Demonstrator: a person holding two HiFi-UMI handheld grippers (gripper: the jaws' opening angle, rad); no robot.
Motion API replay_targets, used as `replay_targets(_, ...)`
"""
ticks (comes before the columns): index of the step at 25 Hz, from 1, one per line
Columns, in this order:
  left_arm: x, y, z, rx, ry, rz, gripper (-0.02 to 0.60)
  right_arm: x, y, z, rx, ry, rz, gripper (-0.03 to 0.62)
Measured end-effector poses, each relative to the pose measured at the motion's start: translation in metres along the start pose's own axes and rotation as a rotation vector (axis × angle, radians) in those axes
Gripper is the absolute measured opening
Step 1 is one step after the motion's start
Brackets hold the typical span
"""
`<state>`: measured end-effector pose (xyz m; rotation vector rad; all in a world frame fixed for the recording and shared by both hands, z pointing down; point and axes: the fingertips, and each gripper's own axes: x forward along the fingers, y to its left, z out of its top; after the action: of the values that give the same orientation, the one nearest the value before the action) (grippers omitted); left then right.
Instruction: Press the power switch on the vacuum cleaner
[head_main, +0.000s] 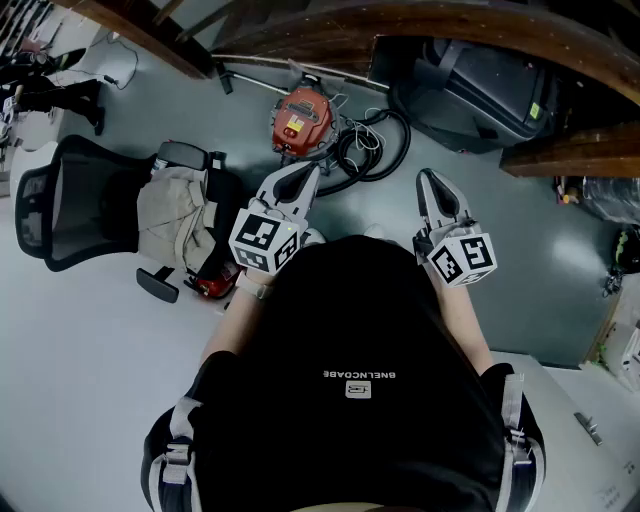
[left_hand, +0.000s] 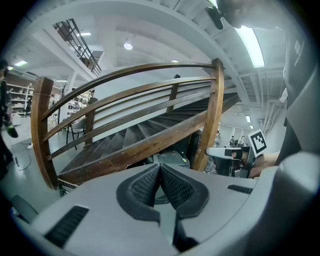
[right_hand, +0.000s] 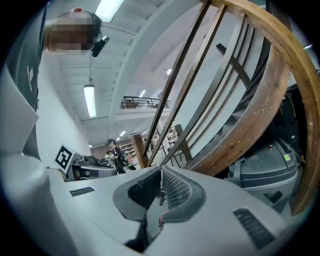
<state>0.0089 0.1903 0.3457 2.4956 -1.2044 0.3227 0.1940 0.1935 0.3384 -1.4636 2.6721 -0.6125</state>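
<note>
1. Vacuum cleaner (head_main: 301, 120): red-orange canister, upper centre of head view, sitting on the grey floor (head_main: 500, 215) right at the foot of the wooden staircase (head_main: 330, 35). Black hose (head_main: 375, 150) coiled just beside it, to its right. Can't pick out the power switch at this res.
2. Left gripper (head_main: 305, 173): centre-left of frame, just below the vac in the picture but held up near the torso, well apart from it. Jaws pressed together pad to pad, nothing between.
3. Right gripper (head_main: 430, 181): centre-right, below the hose. Jaws also closed tight, empty.
4. Both gripper views look up at stair rails and ceiling, so no vac in either.
5. Further out: office chair (head_main: 55, 205) w/ beige cloth (head_main: 172, 215) at left; dark bin (head_main: 480, 75) upper right.
6. Step, as I read it: pre-approach, nothing pressed yet.
7. Next move prob needs bending down, aiming one gripper at the canister top, locating the switch, then poking w/ the closed tip. Left looks nearer. Push straight down so the vac doesn't roll.
</note>
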Motion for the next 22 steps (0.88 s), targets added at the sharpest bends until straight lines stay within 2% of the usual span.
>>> replay_targets(5,0.012,-0.01,0.002,0.001,-0.005,-0.022,0.015,0.003,-0.004,0.002,-0.009,0.002,0.019,0.029)
replay_targets(15,0.028,-0.028,-0.003,-0.003,0.016,0.013,0.015,-0.012,-0.027,0.008,0.018,-0.014,0.057,0.029)
replay_targets(22,0.053,-0.063,-0.008,0.012,0.036,0.04,0.015,-0.037,-0.055,0.004,-0.068,0.023,0.089,0.029)
